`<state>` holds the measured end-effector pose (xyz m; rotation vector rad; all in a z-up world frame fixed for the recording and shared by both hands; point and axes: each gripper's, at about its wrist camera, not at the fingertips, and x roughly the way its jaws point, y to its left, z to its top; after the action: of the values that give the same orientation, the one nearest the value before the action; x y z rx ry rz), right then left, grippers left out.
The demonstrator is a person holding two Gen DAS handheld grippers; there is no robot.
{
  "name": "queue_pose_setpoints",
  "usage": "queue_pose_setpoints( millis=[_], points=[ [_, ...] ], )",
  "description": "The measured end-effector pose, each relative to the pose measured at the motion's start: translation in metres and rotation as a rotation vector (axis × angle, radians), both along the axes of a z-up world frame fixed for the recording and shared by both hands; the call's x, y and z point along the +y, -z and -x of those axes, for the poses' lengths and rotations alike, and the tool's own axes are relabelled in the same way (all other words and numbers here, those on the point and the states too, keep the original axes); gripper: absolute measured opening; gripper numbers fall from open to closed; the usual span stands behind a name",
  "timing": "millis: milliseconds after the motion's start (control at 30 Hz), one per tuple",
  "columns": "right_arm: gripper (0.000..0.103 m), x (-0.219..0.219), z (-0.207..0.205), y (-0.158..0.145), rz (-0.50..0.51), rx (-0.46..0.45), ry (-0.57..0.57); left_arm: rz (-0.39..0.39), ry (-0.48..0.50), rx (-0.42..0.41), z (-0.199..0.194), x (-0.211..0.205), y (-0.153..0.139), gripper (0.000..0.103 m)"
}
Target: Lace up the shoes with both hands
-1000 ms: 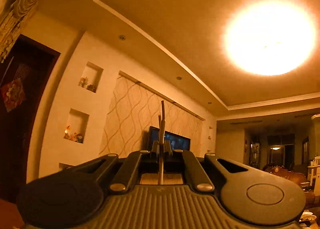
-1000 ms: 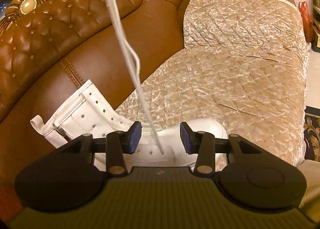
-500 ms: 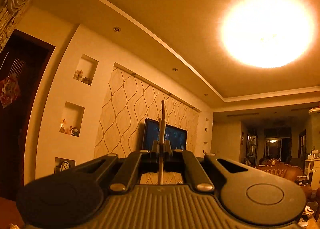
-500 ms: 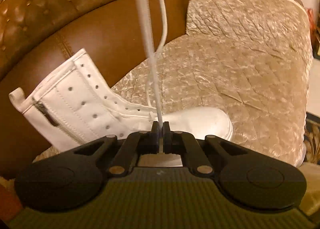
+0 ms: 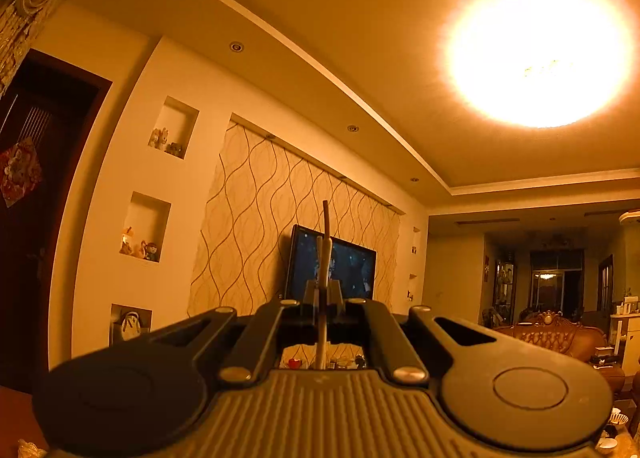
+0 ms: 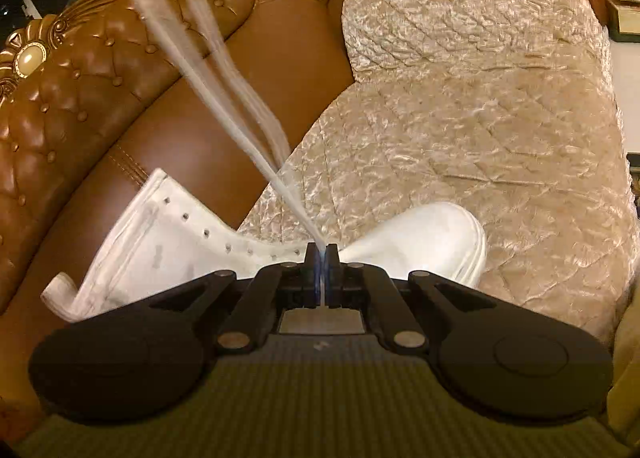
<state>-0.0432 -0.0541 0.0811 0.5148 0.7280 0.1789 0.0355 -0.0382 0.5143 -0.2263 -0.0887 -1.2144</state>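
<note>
though blurred, white lace [image 6: 256, 145] above boot [image 6: 180, 238]

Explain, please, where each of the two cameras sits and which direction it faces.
Left wrist: on the left gripper, tilted up toward wall, television and ceiling lamp; closed fingers pinch a lace.
Right wrist: on the right gripper, facing down at the white boot on the sofa; fingers closed on the lace.
Shared: apparently the lace.

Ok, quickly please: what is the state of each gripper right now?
Left gripper: closed on the lace end.
Right gripper: closed on the white lace above the boot.
</note>
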Motion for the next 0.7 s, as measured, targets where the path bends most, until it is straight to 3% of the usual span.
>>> queue_pose_setpoints(
  millis=[133, 433, 700],
  points=[
    [0.004, -0.01, -0.004, -0.001, 0.005, 0.029, 0.022, 0.007, -0.005, -0.02, -0.001, 0.002, -0.006, 0.002],
    [0.007, 0.008, -0.005, -0.01, 0.077, -0.011, -0.024, -0.008, -0.03, -0.065, 0.001, 0.0, -0.009, 0.002],
    [0.005, 0.005, -0.002, -0.014, 0.075, -0.048, -0.008, -0.033, -0.029, -0.091, 0.011, 0.002, -0.006, 0.002]
  ],
)
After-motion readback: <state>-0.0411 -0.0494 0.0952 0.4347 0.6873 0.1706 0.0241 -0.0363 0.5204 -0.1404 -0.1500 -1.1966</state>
